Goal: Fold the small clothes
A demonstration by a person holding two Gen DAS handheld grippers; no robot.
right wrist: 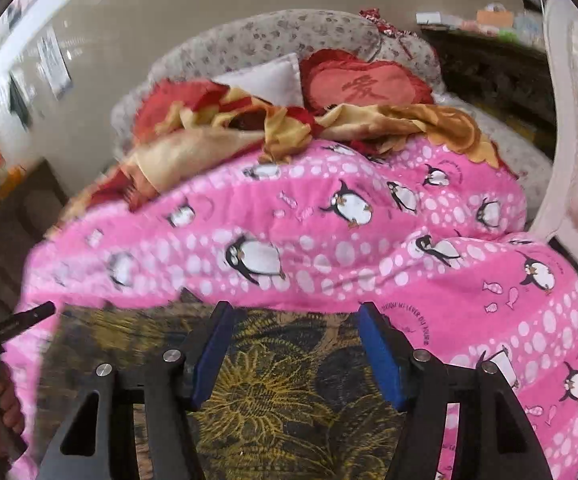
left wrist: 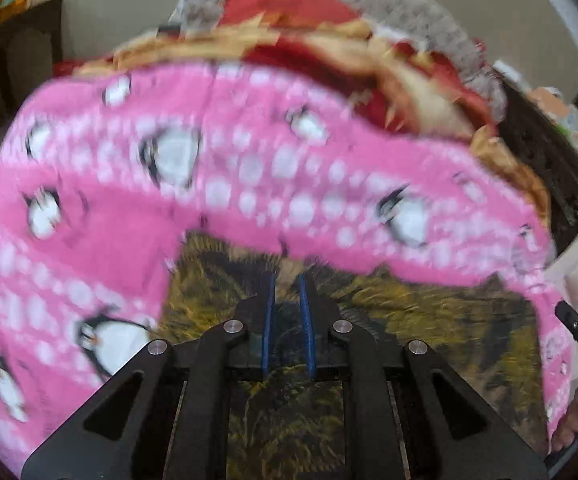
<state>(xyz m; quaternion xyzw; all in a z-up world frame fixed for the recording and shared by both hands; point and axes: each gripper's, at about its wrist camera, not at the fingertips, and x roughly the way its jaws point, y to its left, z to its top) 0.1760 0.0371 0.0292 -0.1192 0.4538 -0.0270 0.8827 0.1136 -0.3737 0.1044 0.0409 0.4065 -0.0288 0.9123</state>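
Now left tongs [left wrist: 289, 280] clenched empty, right tongs [right wrist: 295, 314] released — dark floral cloth [right wrist: 273, 396] bordered by pink penguin blanket [right wrist: 329, 240].

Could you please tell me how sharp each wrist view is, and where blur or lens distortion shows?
Left wrist view: the pink penguin-print fleece cloth is smeared by motion blur throughout, while the black gripper frame stays sharp. Right wrist view: far crisper, penguins readable, blur only toward its left edge; the red heart-shaped cushion is clear. Both show fisheye bending and dark corners.
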